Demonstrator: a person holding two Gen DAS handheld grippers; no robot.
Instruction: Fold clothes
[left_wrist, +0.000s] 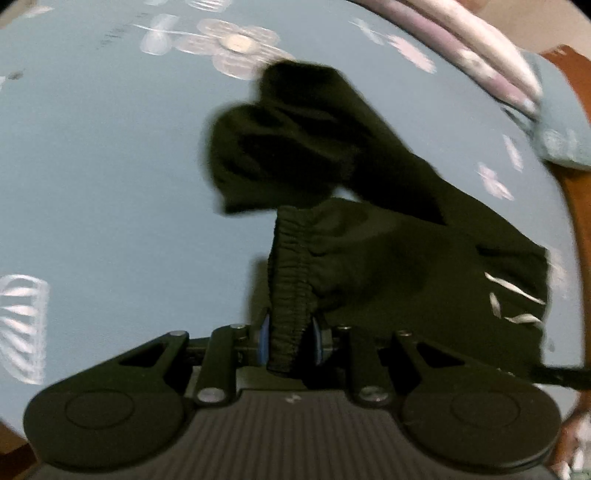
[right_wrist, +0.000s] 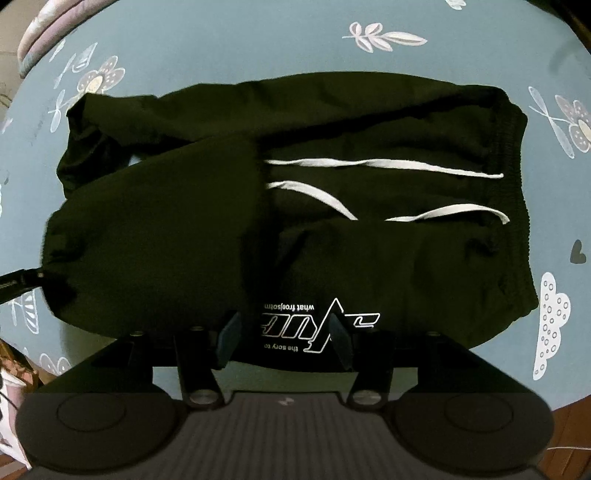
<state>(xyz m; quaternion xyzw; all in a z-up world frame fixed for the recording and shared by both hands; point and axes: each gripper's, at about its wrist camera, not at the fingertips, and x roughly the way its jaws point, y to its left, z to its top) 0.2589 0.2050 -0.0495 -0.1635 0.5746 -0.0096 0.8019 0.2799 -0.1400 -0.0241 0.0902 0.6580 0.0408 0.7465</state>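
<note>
Between the blue-padded fingers (left_wrist: 263, 341) of the left gripper (left_wrist: 290, 341) a gathered, elastic band of the black shorts (left_wrist: 388, 251) is pinched tight, the ribbed cloth standing up out of the clamp. Beyond that grip the fabric spreads to the right and lifts into a bunched, loose fold farther off, hanging above the blue sheet (left_wrist: 103, 177), which is printed with pale flowers. That view is smeared, so the fine creases are hard to read.

Just ahead of the right gripper (right_wrist: 284, 338), its fingers (right_wrist: 229, 334) stand apart and hold nothing; the near hem of the shorts, with its white printed logo (right_wrist: 321, 319), lies right between and just past the tips. Whether the tips touch the cloth I cannot tell. Farther out the garment lies partly folded on the sheet, one leg laid across the other, white drawstrings (right_wrist: 384, 164) trailing over the middle toward the waistband on the right. At the far edge a pink quilted cover (right_wrist: 40, 33) shows.
</note>
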